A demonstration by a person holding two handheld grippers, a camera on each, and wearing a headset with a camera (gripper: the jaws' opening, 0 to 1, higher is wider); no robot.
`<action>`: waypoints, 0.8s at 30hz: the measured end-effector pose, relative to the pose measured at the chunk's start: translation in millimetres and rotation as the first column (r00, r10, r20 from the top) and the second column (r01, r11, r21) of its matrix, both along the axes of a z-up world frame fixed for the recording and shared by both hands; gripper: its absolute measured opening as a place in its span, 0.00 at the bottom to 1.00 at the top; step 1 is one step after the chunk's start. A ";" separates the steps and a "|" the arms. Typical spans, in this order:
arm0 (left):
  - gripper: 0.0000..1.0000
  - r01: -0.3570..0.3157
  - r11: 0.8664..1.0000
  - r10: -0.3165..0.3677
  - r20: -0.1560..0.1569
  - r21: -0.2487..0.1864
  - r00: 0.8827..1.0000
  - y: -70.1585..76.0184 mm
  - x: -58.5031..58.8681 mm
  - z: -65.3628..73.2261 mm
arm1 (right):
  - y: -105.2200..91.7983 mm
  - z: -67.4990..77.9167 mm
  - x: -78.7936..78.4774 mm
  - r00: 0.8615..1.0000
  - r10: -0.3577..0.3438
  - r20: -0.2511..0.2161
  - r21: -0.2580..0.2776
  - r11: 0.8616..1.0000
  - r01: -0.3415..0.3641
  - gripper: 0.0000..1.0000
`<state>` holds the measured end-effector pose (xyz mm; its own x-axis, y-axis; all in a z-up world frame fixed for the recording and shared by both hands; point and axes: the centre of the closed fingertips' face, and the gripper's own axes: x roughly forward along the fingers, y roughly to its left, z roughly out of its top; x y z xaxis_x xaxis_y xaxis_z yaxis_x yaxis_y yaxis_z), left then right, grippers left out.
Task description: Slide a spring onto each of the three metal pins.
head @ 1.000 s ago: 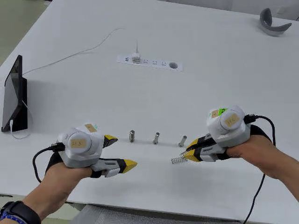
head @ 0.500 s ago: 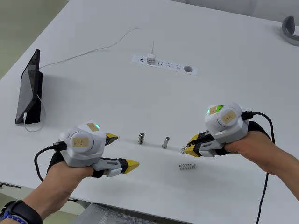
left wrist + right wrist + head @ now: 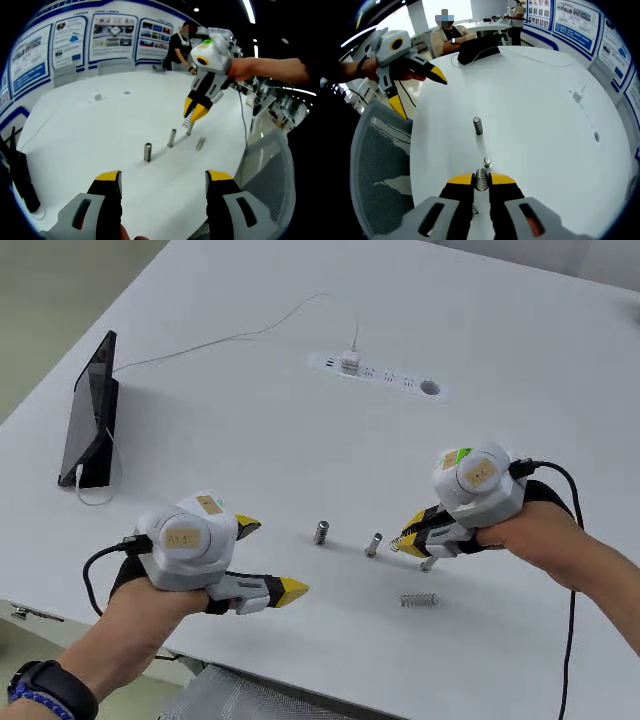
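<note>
Three short metal pins stand in a row on the white table (image 3: pixel 250 420): left pin (image 3: pixel 321 532), middle pin (image 3: pixel 373 544), and right pin (image 3: pixel 428 563), half hidden under my right gripper (image 3: pixel 408 541). That gripper is shut on a small spring (image 3: pixel 480 179), whose free end points at the middle pin (image 3: pixel 487 162), almost touching it. The left pin (image 3: pixel 478 125) stands farther ahead. A second spring (image 3: pixel 419 599) lies loose on the table near the front edge. My left gripper (image 3: pixel 270 558) hovers open and empty left of the pins, which show ahead of its tips (image 3: pixel 163 177).
A power strip (image 3: pixel 375 374) with a plugged cable lies at the back. A dark tablet (image 3: pixel 90 410) stands at the left edge. A mesh chair (image 3: pixel 380 165) is just off the table's front edge. People sit at a far table (image 3: pixel 450 37).
My right gripper has moved left, from beside the right pin to over it, bringing its spring to the middle pin. A second spring now lies apart on the table. The head camera shifted.
</note>
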<state>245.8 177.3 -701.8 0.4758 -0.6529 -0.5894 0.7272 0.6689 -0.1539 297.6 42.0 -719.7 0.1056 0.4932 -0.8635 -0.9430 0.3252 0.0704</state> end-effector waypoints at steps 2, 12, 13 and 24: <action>0.70 -0.001 1.000 0.001 0.000 0.003 1.000 1.7 -1.4 0.0 | 2.7 -1.9 2.3 1.000 0.005 0.003 -0.005 1.000 -0.005 0.13; 0.70 -0.039 0.999 0.039 -0.022 0.002 0.999 14.3 -7.3 -3.9 | 12.4 -8.8 11.1 0.999 0.036 0.009 -0.033 0.999 -0.036 0.13; 0.70 -0.044 0.999 0.044 -0.025 0.001 0.999 15.6 -8.0 -4.4 | 13.4 -9.5 11.7 0.999 0.039 0.008 -0.033 0.999 -0.039 0.13; 0.70 -0.058 0.998 0.058 -0.036 -0.005 0.998 17.9 -10.3 -6.0 | 17.8 -15.1 11.0 0.997 0.074 0.002 -0.064 0.995 -0.074 0.13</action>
